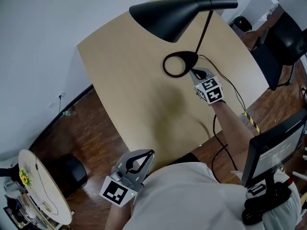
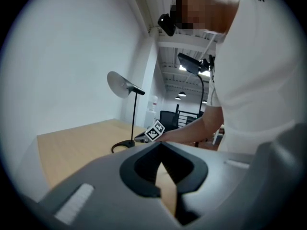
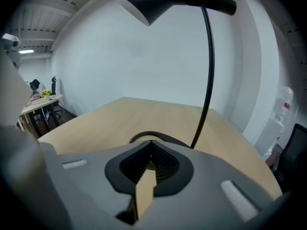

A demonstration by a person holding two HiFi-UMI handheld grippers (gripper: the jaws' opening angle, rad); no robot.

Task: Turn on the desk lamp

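Nearest of all, the left gripper (image 1: pixel 150 153) hangs low against the person's white shirt (image 1: pixel 182 195), off the near edge of the desk (image 1: pixel 129 90). Its jaws are pressed tip to tip with nothing between them. It looks parked, elbow tucked in, out of the way, with its tips aimed across the desk and the lamp far ahead of them.

Over to the right gripper (image 1: pixel 194 72), and this is where the action is! The forearm (image 1: pixel 232 121) reaches long over the desk's corner, marker cube (image 1: pixel 210 90) facing up. These jaws are closed too, tips meeting and gripping nothing. The lamp's ring base (image 1: pixel 189 60) sits right at the tips, touching or nearly so, and the thin stem (image 1: pixel 205 30) rises just to their right. The black shade (image 1: pixel 168 14) leans out high above and ahead of them.

Closed jaws make a blunt poker, so I'd judge this a press rather than a grab. No view shows the switch itself. The cable (image 1: pixel 231 86) trails back past the jaws towards the person.

No glow shows under the shade and no bright pool lies on the desk, so the lamp looks dark.
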